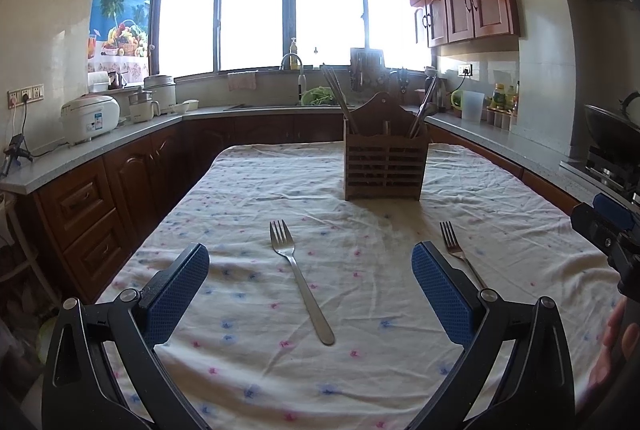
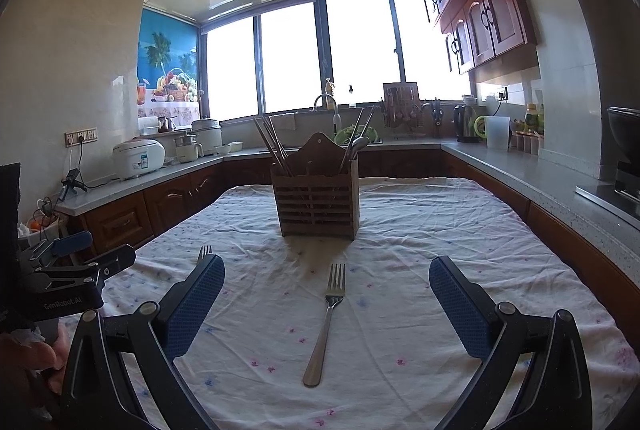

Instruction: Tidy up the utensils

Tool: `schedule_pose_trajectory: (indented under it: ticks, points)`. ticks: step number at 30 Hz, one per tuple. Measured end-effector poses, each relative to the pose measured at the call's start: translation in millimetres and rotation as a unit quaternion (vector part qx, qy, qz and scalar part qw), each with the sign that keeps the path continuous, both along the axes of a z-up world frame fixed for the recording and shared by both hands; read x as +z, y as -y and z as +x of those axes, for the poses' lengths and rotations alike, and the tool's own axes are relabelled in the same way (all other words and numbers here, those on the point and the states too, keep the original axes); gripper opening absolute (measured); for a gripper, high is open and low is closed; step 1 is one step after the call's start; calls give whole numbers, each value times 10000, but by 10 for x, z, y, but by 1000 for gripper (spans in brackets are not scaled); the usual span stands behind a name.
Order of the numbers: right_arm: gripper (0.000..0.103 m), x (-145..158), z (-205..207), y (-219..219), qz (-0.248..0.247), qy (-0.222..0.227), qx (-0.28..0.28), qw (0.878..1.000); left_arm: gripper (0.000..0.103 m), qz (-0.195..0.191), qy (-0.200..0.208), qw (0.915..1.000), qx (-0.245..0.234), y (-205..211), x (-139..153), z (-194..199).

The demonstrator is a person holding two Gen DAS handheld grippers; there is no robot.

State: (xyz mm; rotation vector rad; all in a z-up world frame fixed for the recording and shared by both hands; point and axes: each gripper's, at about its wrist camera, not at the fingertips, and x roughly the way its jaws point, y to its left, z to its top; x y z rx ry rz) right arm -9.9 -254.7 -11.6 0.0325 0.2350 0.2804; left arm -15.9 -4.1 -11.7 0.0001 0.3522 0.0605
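Both left tongs (image 1: 310, 262) and right tongs (image 2: 326, 278) hang open and empty. Two forks (image 1: 301, 280) (image 2: 326, 322) lie flat before the wooden caddy (image 2: 316, 195). Thin handles on wrinkled cloth (image 2: 440, 230) could slip from the pads.

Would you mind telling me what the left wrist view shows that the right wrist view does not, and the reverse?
Only the left wrist view shows the dark wok on the stove at the right edge, and the left fork whole. Only the right wrist view shows the spoons in the holder's right slot clearly. Both show the wooden utensil holder with chopsticks, two forks on the floral tablecloth, and both grippers, the left gripper and right gripper, open and empty.
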Motion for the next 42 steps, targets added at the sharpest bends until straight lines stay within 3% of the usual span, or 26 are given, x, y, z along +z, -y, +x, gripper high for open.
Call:
schedule_pose_trajectory:
  ticks: [42]
  points:
    - [103,-5,47,-10,43,-68,43,10000,103,-80,-89,9998,-146,17,-8,110]
